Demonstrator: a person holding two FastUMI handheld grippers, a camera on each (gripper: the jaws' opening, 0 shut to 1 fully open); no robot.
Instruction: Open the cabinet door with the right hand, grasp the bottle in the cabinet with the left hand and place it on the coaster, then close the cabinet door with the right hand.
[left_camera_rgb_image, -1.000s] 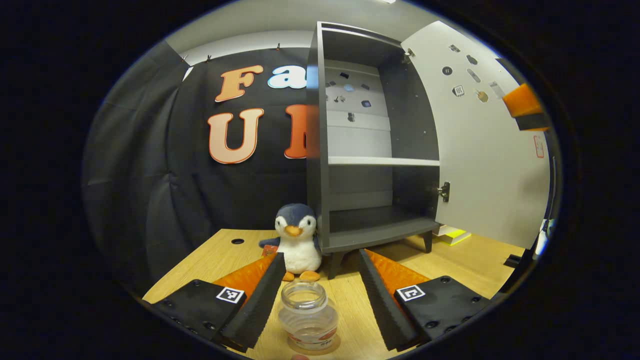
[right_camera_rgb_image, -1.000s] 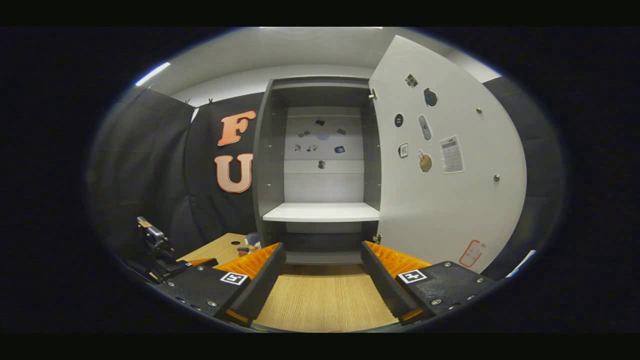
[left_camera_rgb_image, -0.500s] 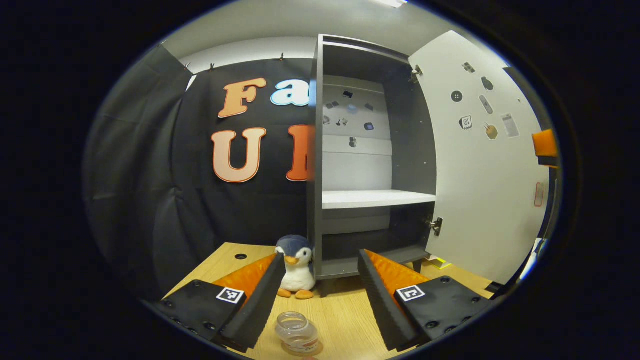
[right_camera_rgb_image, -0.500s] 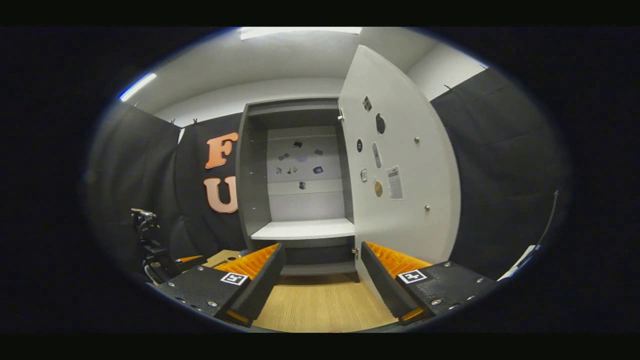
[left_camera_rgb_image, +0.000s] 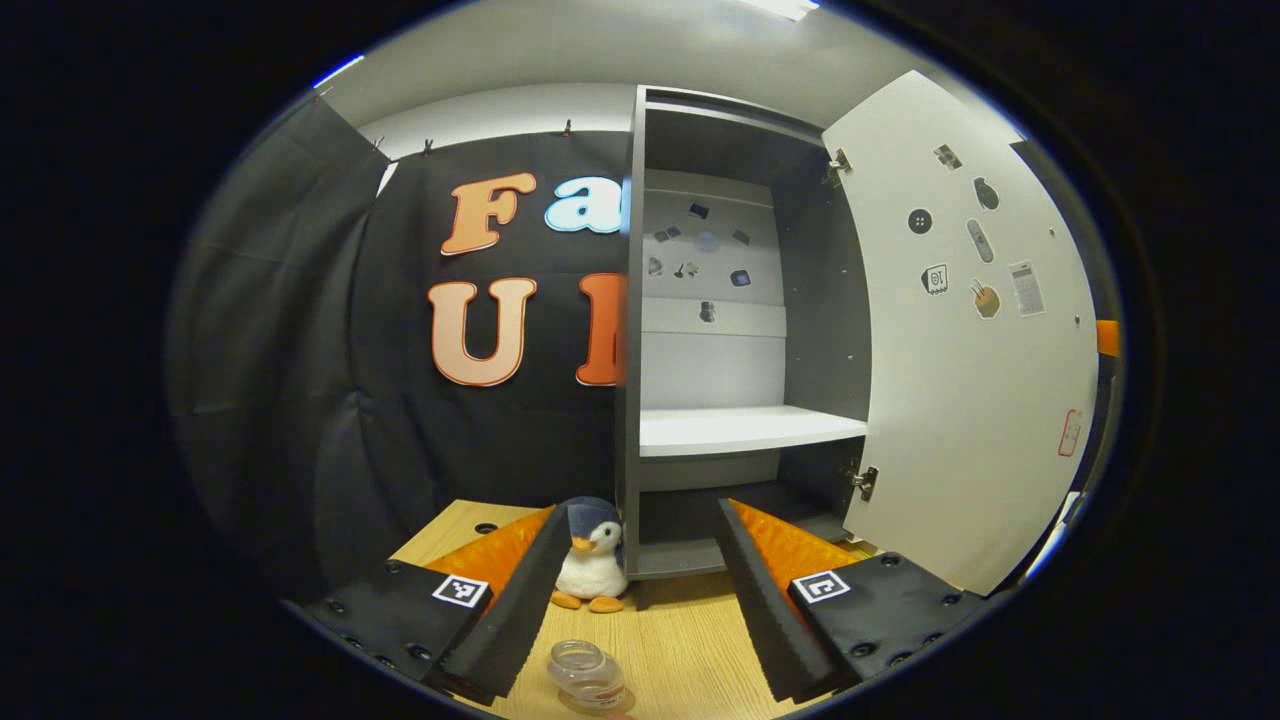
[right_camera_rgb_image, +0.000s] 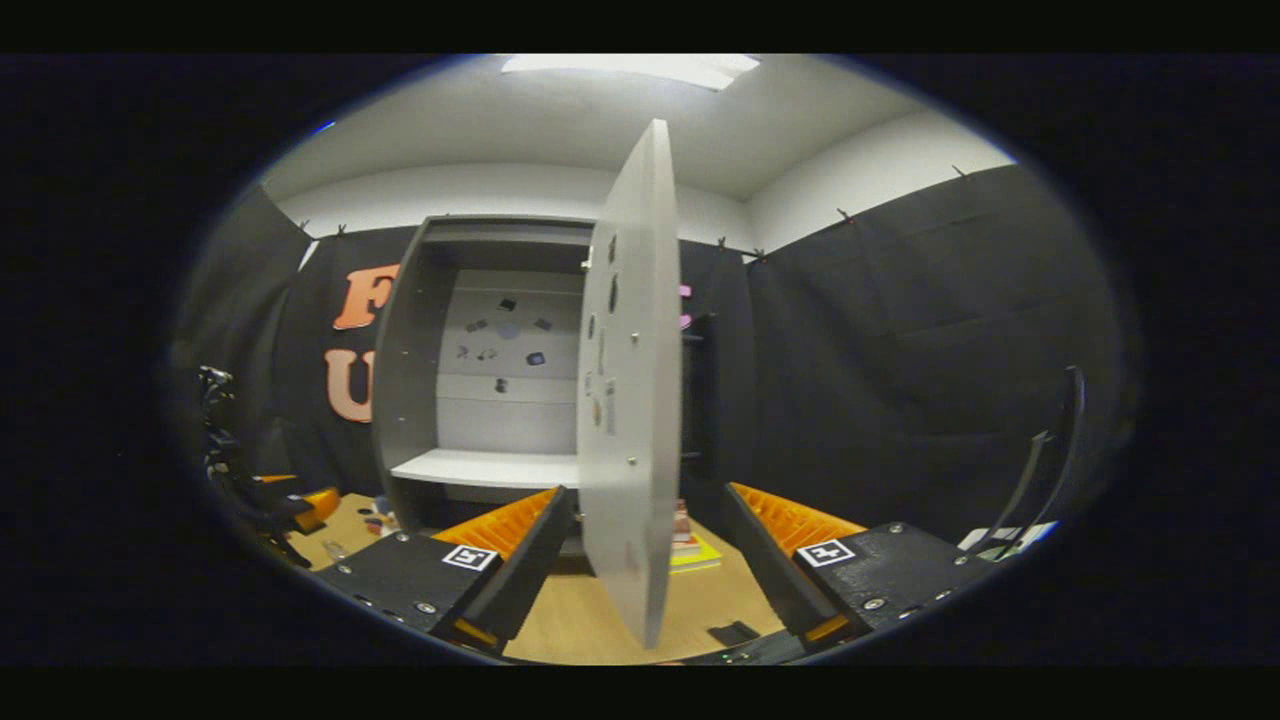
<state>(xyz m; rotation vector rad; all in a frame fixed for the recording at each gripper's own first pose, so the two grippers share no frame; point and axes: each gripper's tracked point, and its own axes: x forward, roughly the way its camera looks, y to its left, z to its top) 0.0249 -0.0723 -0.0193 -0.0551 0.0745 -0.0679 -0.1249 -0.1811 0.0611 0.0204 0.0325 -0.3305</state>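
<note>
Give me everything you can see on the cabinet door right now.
The cabinet door is a tall, flat, pale grey panel, hinged on the cabinet's right side and swung wide open. Its inner face carries several small stickers near the top, a few small screw heads and one reddish sticker low down. Two metal hinges join it to the dark frame. In the right gripper view it stands nearly edge-on, between the open right gripper's fingers, apparently untouched.
</note>
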